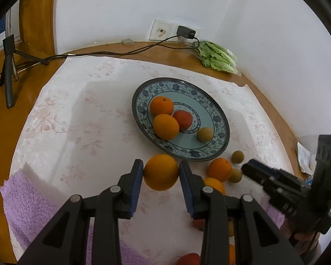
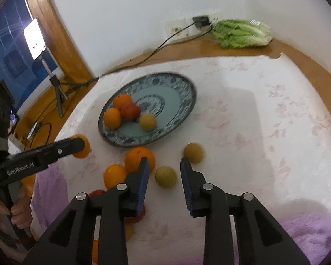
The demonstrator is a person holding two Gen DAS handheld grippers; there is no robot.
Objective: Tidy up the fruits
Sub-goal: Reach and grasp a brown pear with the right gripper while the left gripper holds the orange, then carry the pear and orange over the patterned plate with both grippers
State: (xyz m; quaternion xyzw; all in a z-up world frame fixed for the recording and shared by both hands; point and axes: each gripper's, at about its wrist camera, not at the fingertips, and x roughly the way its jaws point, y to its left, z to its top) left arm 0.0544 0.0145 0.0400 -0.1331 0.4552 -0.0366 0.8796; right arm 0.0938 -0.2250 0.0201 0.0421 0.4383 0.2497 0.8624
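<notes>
I have an orange (image 1: 161, 172) squeezed tight in my left tongs (image 1: 161, 173), just this side of the blue plate (image 1: 218, 119). It is not on the plate yet.

My right tongs (image 2: 164, 176) are apart, with nothing pinched. A small brown fruit (image 2: 166, 176) sits on the cloth in the gap between them, but the pads do not press on it.

Four fruits are on the plate already: two oranges (image 1: 161, 105) (image 1: 166, 126), a red fruit (image 1: 183, 119) and a little brown one (image 1: 204, 134). So I think the job is partly done.

There is more to move. On the white cloth (image 2: 253, 132) that covers the tabletop, I see two more oranges (image 2: 139, 159) (image 2: 114, 175) and another brown fruit (image 2: 193, 153) near my right tongs. Something red (image 2: 97, 192) peeks out behind the tongs too, but I cannot see it well.

I guess the plate is where the fruits go, so my orange is next, then the brown one.
</notes>
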